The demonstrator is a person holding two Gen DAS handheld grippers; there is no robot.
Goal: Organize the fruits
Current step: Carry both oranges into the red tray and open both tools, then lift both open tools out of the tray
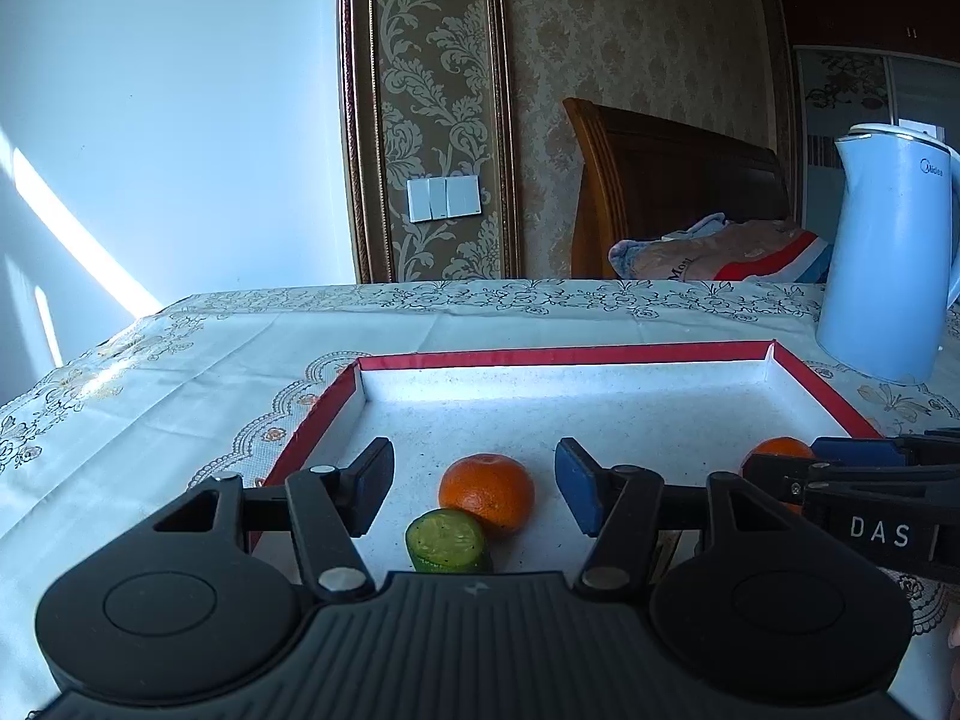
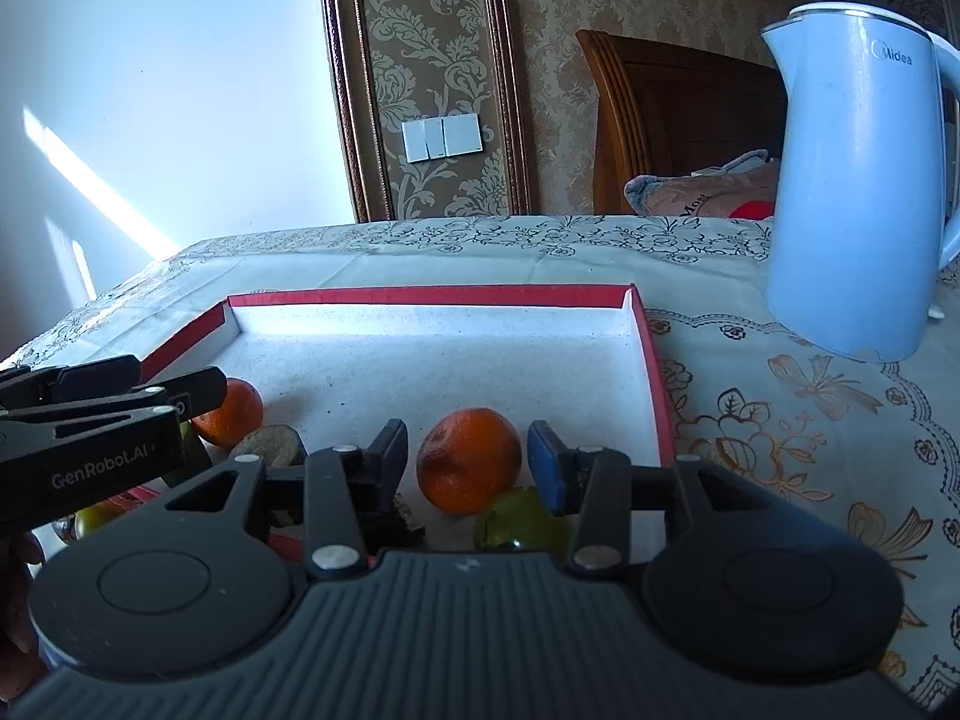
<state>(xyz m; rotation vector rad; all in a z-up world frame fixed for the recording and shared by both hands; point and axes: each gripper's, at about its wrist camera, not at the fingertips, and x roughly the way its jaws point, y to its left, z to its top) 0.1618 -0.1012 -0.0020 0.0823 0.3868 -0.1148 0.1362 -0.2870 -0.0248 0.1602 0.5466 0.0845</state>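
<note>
Lace-patterned cloth-covered table [image 1: 180, 360] carries shallow red-rimmed white-lined box [image 1: 564, 355]. Left gripper [image 1: 474, 489]: fingers apart, round orange mandarin [image 1: 487, 491] lying free between, cut green cucumber piece [image 1: 447, 541] touching it. Right gripper [image 2: 467, 461]: fingers apart around second mandarin [image 2: 469, 459]. Placing step likely; next: withdraw both clear.

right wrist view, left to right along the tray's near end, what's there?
left gripper → orange behind its tips → brownish cut piece → orange between the right gripper's open fingers → green fruit → tray's red right wall.
</note>
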